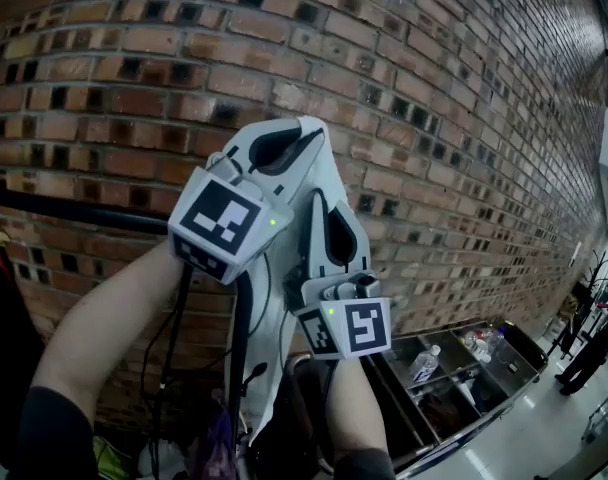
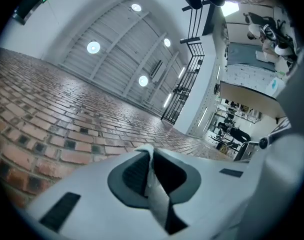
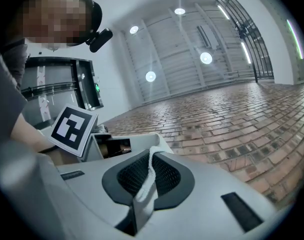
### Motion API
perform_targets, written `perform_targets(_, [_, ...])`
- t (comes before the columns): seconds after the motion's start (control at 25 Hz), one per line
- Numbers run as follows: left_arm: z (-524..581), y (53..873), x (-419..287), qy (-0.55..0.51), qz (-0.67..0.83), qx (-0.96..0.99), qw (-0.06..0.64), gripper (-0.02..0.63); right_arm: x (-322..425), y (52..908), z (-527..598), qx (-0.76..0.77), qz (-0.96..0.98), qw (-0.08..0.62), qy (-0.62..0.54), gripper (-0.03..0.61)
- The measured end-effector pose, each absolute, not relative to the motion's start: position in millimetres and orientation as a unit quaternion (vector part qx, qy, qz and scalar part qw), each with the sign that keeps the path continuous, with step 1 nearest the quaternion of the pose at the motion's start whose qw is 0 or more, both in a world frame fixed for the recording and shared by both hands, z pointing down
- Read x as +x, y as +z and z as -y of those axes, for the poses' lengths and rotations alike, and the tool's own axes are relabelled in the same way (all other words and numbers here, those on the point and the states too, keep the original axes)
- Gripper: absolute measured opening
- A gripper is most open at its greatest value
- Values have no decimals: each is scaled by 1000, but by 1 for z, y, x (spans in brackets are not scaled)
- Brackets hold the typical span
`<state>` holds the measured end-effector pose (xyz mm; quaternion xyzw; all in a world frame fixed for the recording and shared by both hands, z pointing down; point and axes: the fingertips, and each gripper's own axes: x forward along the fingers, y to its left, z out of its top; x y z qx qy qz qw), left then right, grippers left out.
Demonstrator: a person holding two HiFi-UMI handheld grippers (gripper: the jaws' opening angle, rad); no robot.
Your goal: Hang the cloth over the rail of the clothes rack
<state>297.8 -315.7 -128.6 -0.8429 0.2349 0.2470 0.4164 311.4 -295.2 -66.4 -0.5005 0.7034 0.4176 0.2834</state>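
Brick wall (image 1: 434,118) fills the head view. The rack's black rail (image 1: 74,211) runs level across it at the left and disappears behind the left forearm and marker cube, so I can't tell how far it carries on past that. Cloth (image 2: 155,191) is white and off the rail: it's held up in front of it by two pinched spots on its edge, and the rest seems to trail down below rail level between the arms. Left tongs (image 2: 152,151) are clamped on a thin fold of it, pads nearly together with only fabric between. Right tongs (image 3: 152,154) are the same, closed on a rolled bit of hem. Both point up at the wall, side by side and close together, tips above the rail's line in the head view, with the left pair the higher. My read is the step in hand is the lift and carry to the rail, drape not started. Next move: spread the two grips apart along the rail to flatten the edge, take that edge over the top of the rail, lower it on the wall side, then open up (gap between rail and wall isn't visible, so clearance there is a guess). Main risk is the bunched cloth landing as a lump and sliding off.
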Motion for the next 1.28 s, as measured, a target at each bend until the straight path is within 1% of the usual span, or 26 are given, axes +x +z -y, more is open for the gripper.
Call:
perform_targets(0.16, [319,-152,267,252,-248,-822,446,38,286,-74,295,-484,-710,277,430,28])
perform_targets(0.32, [332,-166,226,244,-276,-811,455,38,258,-76,296,-467,-723,272,431,28])
perform_targets(0.48, [341,-172,178,239,-302,-800,460,37,230,-77,291,-464,-719,250,453,28])
perform_targets(0.76, [338,-176,90,236,-347,-778,468,37,186,-78,278,-454,-725,243,457,28])
perform_targets(0.96, [346,-174,34,205,-375,-773,469,37,159,-76,278,-457,-730,246,444,27])
perform_targets(1.28, [370,-176,-73,181,-428,-760,455,37,119,-83,277,-454,-727,270,439,26])
